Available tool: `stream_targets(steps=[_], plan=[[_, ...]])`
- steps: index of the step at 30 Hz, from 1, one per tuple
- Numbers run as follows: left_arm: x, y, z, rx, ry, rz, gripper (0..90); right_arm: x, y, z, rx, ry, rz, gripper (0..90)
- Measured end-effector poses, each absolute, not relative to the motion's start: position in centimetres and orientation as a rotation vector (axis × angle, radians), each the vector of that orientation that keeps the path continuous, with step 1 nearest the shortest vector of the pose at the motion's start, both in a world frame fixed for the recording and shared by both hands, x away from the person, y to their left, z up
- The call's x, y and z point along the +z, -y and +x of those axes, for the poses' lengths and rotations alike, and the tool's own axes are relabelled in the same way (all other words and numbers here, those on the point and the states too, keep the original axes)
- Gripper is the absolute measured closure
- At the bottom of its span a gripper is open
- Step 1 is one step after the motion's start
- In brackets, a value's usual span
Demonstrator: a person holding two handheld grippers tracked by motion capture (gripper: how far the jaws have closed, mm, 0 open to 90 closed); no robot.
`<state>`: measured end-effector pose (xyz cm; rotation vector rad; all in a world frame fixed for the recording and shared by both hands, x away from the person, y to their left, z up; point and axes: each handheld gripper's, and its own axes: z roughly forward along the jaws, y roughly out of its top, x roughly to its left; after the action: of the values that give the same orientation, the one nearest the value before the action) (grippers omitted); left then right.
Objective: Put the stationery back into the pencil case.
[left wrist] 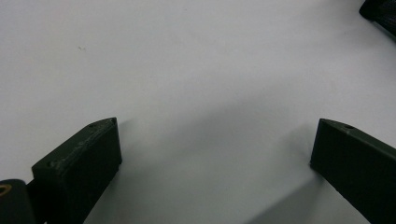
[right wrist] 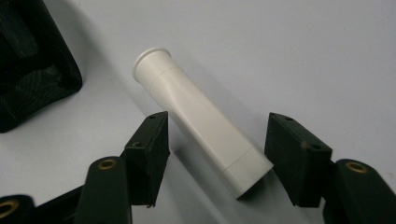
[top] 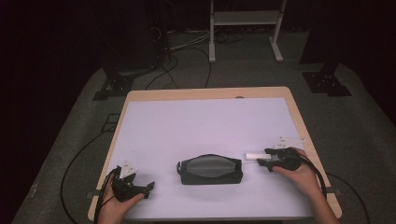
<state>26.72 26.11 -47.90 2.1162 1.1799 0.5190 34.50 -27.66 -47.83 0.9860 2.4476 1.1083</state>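
Tube (right wrist: pixel 201 126) between right gripper (right wrist: pixel 217 140) jaws, seemingly ungripped; left gripper (left wrist: pixel 212 149) open.

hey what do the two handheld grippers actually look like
Both the left gripper and the right gripper are black, each topped by a grey three-cornered plate and trailing a black cable. Their jaws are blocky black pads with small screw holes and brass-coloured fittings behind.

A white tube (right wrist: pixel 196 126) lies on the pale lilac-white mat (top: pixel 196 126), which is bordered by the table's light wood edge (top: pixel 205 93). At nine o'clock from the tube sits a black pouch (top: pixel 210 169) with a grey mesh panel. Both the right gripper (right wrist: pixel 217 140) and the left gripper (left wrist: pixel 212 149) are matt black, with brass-coloured screw eyes.
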Motion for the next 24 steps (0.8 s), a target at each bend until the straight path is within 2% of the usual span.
stream_targets(steps=[24], plan=[[-47.91,-26.14,26.74,0.516,-1.181,2.116,0.8,-47.78,27.36,33.58,1.101,-2.473,0.898,67.6]])
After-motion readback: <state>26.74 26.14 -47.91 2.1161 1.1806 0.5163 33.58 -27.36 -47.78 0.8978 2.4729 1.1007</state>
